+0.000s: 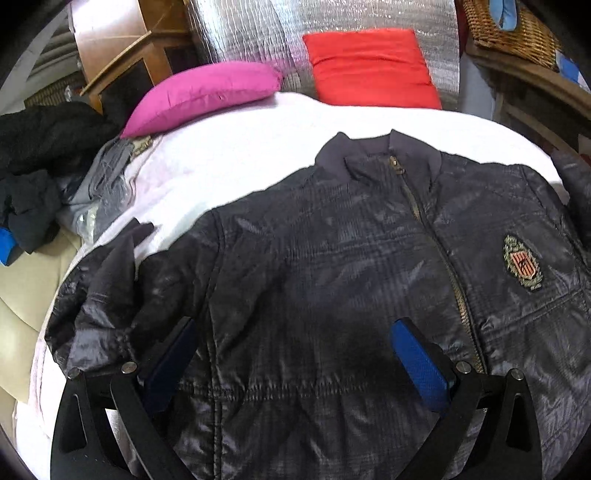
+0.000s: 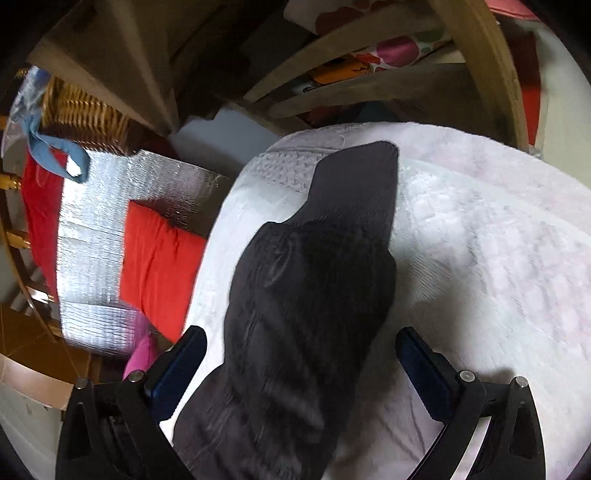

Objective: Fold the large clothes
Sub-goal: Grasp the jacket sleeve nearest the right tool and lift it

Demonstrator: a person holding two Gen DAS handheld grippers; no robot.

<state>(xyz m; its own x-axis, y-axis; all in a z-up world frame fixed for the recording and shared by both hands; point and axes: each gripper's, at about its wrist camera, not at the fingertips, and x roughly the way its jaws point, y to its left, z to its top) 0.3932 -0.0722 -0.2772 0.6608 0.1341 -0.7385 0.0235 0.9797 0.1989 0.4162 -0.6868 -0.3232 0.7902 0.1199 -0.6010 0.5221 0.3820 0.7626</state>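
A dark navy quilted jacket (image 1: pixel 332 258) lies front-up and zipped on the white bed cover (image 1: pixel 221 155), with a crest badge (image 1: pixel 521 262) on the chest. Its left sleeve (image 1: pixel 103 288) is crumpled at the bed's left edge. My left gripper (image 1: pixel 295 332) is open and empty, hovering over the jacket's lower front. In the right wrist view the jacket's other sleeve (image 2: pixel 314 277) lies stretched out on the white cover (image 2: pixel 480 258), cuff far from me. My right gripper (image 2: pixel 301 343) is open, its fingers on either side of the sleeve, above it.
A pink pillow (image 1: pixel 203 92) and a red pillow (image 1: pixel 373 66) lie at the head of the bed against silver foil padding (image 1: pixel 258 29). Dark clothes (image 1: pixel 40 158) are piled at the left. A wicker basket (image 1: pixel 513 29) stands on wooden shelves at the right.
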